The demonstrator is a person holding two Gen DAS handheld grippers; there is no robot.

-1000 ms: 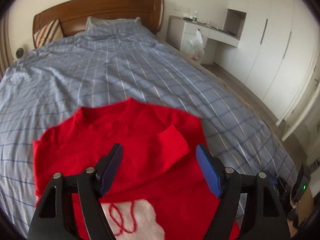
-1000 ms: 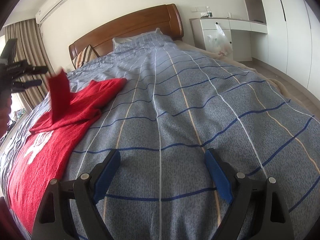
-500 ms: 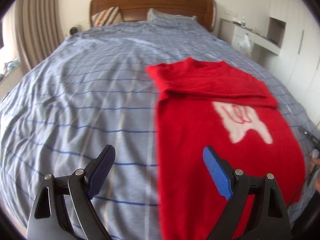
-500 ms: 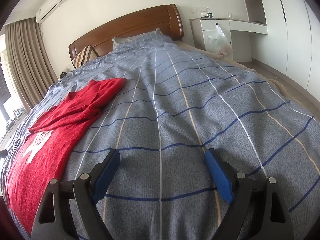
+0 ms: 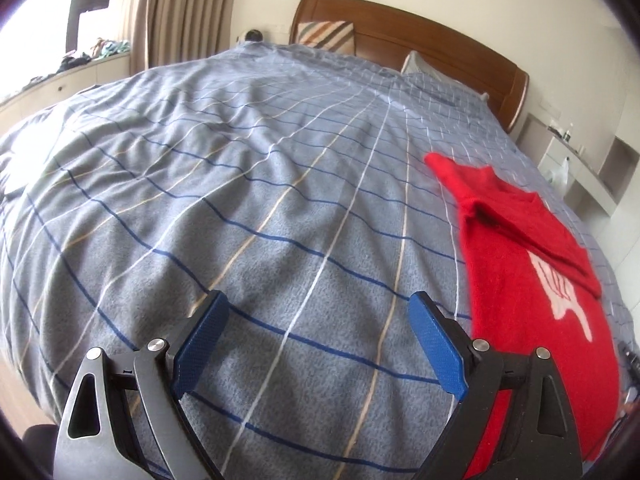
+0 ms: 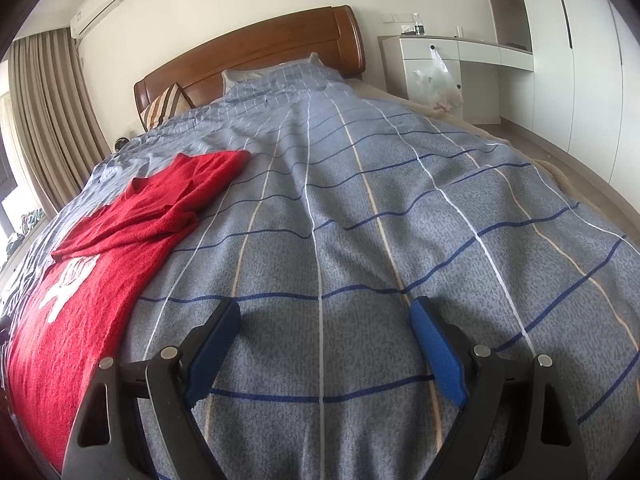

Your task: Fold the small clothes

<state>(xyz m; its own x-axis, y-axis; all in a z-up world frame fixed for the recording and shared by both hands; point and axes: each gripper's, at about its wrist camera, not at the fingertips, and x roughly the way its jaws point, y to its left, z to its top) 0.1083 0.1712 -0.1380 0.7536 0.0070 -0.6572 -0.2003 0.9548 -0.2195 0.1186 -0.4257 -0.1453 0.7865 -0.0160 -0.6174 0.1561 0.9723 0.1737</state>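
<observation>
We're low over the bed (image 5: 248, 216) now, its blue-grey checked cover wrinkled beneath us. Our left gripper (image 5: 318, 340) hangs with jaws spread wide, nothing between them, only blanket under the blue pads. Our right gripper (image 6: 324, 344) is likewise gaping and empty. The red sweater (image 5: 532, 280) lies flat on the cover, right of our left gripper, and shows at the left in the right wrist view, a sleeve folded across its chest above the white motif. At the far end we see the wooden headboard (image 6: 256, 56) and a striped pillow (image 5: 326, 34).
</observation>
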